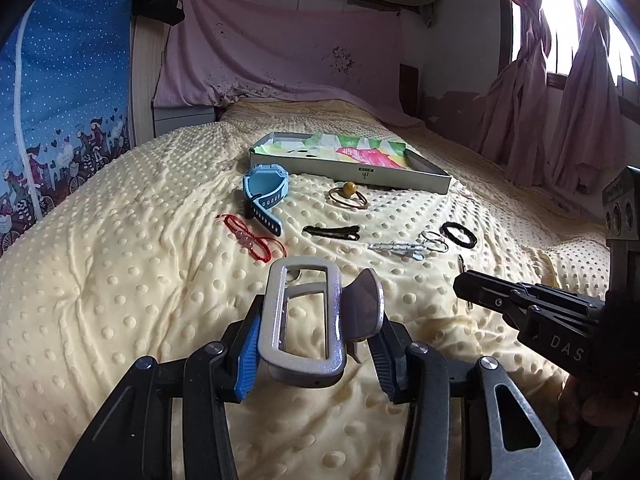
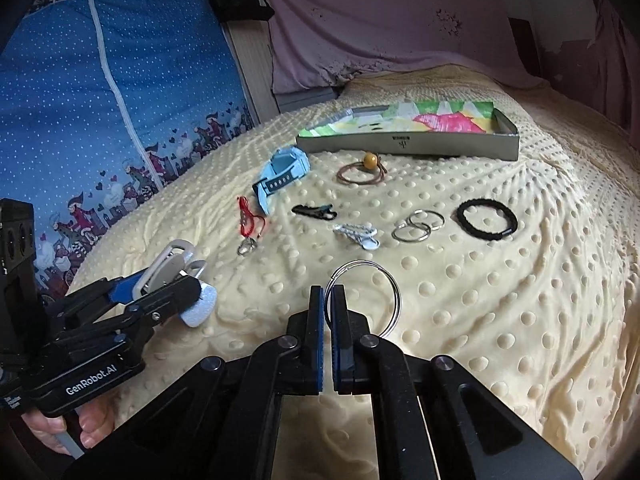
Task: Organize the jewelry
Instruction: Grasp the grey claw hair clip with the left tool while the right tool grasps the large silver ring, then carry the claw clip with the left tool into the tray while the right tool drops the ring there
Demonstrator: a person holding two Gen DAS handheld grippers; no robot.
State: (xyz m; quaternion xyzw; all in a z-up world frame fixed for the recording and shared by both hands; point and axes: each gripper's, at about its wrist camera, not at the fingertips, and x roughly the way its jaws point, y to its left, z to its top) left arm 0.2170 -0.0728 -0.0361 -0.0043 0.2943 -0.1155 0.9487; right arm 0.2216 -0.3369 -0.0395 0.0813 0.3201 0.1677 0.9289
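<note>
we've got both tongs loaded. left tongs (image 1: 312, 344) grasp a grey clip (image 1: 304, 320) across its width, long axis pointing to 12. right tongs (image 2: 328, 312) are clenched on the rim of a big ring (image 2: 362, 298), which stands on edge w/ its loop out toward 1 from the tips. the box (image 2: 408, 142) sits at 12 from both, across the bed (image 2: 500, 300) & open side up; judging by views, neither hand looks clearly nearer. between us & it lie the watch (image 2: 280, 178), bead loop (image 2: 358, 172), black clip (image 2: 314, 211), silver pins (image 2: 358, 234), small rings (image 2: 418, 226), black band (image 2: 486, 220) & red cord (image 2: 248, 220). surface is a soft cream dotted blanket. room: pink sheet on wall, blue printed cloth at 10, curtained window at 2.
</note>
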